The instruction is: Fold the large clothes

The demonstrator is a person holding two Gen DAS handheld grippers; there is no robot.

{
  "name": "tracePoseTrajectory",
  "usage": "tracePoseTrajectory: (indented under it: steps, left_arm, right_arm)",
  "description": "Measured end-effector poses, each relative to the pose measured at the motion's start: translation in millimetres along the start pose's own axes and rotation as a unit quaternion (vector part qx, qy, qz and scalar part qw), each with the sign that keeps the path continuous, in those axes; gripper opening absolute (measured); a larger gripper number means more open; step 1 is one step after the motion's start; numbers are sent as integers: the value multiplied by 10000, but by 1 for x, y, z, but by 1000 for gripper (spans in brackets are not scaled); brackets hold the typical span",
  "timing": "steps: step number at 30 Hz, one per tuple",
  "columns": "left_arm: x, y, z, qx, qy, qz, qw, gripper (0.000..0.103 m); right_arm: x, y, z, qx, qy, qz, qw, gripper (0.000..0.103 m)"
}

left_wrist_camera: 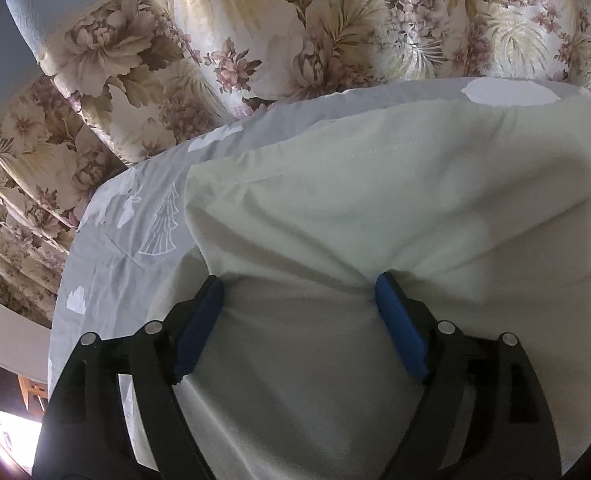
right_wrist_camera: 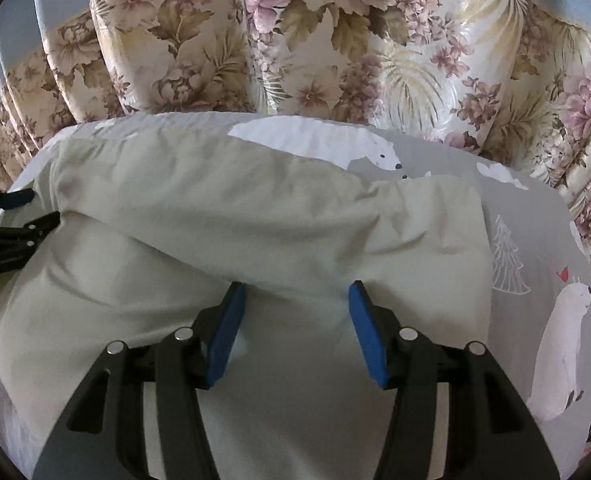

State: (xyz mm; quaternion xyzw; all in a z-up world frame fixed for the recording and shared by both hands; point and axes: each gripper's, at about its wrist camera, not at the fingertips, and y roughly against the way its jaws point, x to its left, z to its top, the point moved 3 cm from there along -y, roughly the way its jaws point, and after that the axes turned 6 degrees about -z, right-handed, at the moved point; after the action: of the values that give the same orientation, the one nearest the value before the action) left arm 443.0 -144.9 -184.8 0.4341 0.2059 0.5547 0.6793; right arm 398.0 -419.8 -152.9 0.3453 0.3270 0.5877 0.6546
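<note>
A large pale cream garment (left_wrist_camera: 375, 200) lies spread over a grey bedsheet (left_wrist_camera: 135, 220) printed with white bears and trees. My left gripper (left_wrist_camera: 299, 284) points down onto it near its left edge. Its jaws stand wide apart, the blue pads (left_wrist_camera: 399, 336) resting on the cloth, which bulges between them without being pinched. In the right wrist view the garment (right_wrist_camera: 215, 208) has a thick fold running across it. My right gripper (right_wrist_camera: 295, 292) stands open just under that fold, tips touching the cloth. The left gripper (right_wrist_camera: 31, 210) shows at the far left edge.
A floral curtain (left_wrist_camera: 255, 40) hangs in folds right behind the bed and fills the background (right_wrist_camera: 335, 40). Bare grey bedsheet (right_wrist_camera: 535, 240) lies to the right of the garment. A dark gap and some wooden furniture (left_wrist_camera: 31, 392) show at the lower left.
</note>
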Motion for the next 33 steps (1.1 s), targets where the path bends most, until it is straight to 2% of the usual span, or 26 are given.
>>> tracePoseTrajectory:
  steps: [3,5,7,9,14,18,23,28,31,33]
  left_arm:
    - [9,16,-3,9,148,-195,9997,80]
    - [15,36,-7,-95,298,-270,9991,79]
    - [13,62,-12,-277,322,-385,9984,85]
    - [2,87,-19,-470,289,-472,9974,92]
    - [-38,119,-36,-611,123,-881,9942,96]
    - [-71,110,-46,-444,-115,-919,9947,96]
    - [-73,91,-46,-320,285,-1044,9936,96]
    - [-75,48,-46,72,365,-924,9950,100]
    - [-83,44,-46,-61,228,-621,9978,100]
    - [-83,42,-45,-64,232,-601,9979,100]
  right_arm:
    - [-16,43,-2,-364,-225,240,9988,61]
    - [-31,69,-7,-640,-475,433,9959,82]
    - [-50,85,-17,-697,-862,590,9921,83]
    - [-66,87,-30,-577,-1271,779,9872,83]
    - [-80,69,-70,-194,-1807,777,9803,83]
    - [-73,65,-86,-141,-1922,905,9771,83]
    - [-68,71,-91,-273,-1910,720,9786,83]
    - [-53,81,-86,-439,-1685,766,9817,83]
    - [-45,79,-82,-406,-1367,506,9885,83]
    - [-52,79,-84,-403,-1477,551,9867,83]
